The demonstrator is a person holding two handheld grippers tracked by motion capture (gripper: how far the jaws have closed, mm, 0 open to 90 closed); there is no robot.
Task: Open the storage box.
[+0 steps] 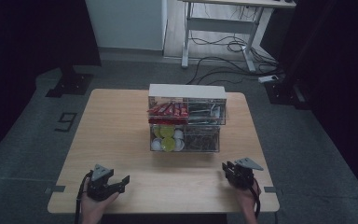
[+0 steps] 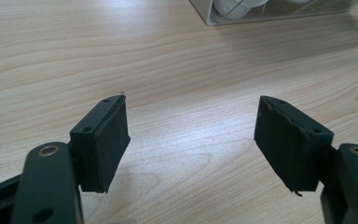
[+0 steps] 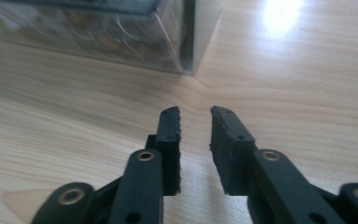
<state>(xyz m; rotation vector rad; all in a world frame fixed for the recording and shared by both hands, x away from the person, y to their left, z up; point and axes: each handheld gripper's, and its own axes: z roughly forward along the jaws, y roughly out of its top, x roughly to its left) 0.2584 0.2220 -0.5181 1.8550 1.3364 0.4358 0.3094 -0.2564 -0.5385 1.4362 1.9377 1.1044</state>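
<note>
Box [image 1: 187, 119] sits full and untouched; nothing is picked yet. Left tongs [image 1: 121, 183] gape wide, right tongs [image 1: 226, 168] are nearly closed with nothing between them, both hold nothing.

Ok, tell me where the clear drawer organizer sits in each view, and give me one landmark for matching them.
High view: the clear drawer organizer stands mid-table, beyond both grippers, red packets and green-and-white capsules in its left drawers.
Left gripper view: its lower corner with white capsules at the top edge, right of centre.
Right gripper view: its clear front and corner across the upper left.
Shared landmark: the light wooden table under it.
</note>
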